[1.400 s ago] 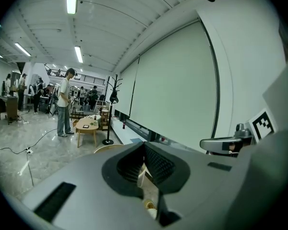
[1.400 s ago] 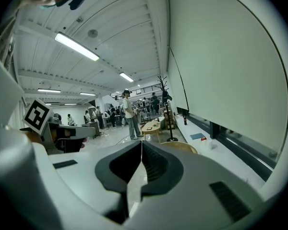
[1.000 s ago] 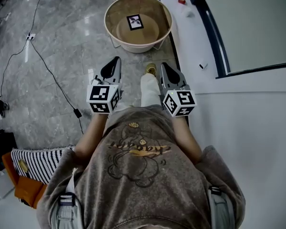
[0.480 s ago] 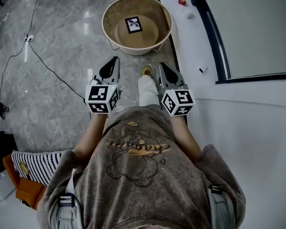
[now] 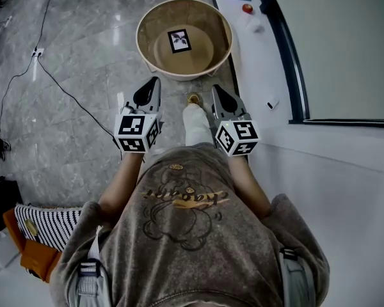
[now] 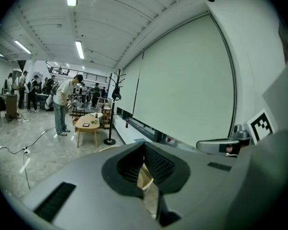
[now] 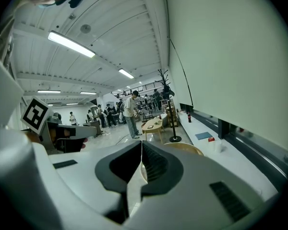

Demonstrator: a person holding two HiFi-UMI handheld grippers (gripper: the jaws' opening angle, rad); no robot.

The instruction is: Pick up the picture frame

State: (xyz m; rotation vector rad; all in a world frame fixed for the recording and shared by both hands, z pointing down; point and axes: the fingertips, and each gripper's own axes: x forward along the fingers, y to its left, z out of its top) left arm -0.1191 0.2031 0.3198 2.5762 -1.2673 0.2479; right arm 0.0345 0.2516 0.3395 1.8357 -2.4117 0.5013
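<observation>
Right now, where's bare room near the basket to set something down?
Free: marble floor between cable and basket; white ledge between red-capped bottle and small dark item; basket bottom around the picture frame. Crowded: leg fills the gap between left gripper and right gripper.

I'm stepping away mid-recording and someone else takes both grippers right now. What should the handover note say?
Left gripper: jaws shut, nothing between them, held out in front of the body.
Right gripper: also shut and empty, level with the left one.
Picture frame: lies flat on the bottom of the round basket on the floor, ahead of both grippers, untouched.
Done: nothing picked up yet.
Left: reach into the basket, open a gripper, close on the frame, lift it out.
</observation>
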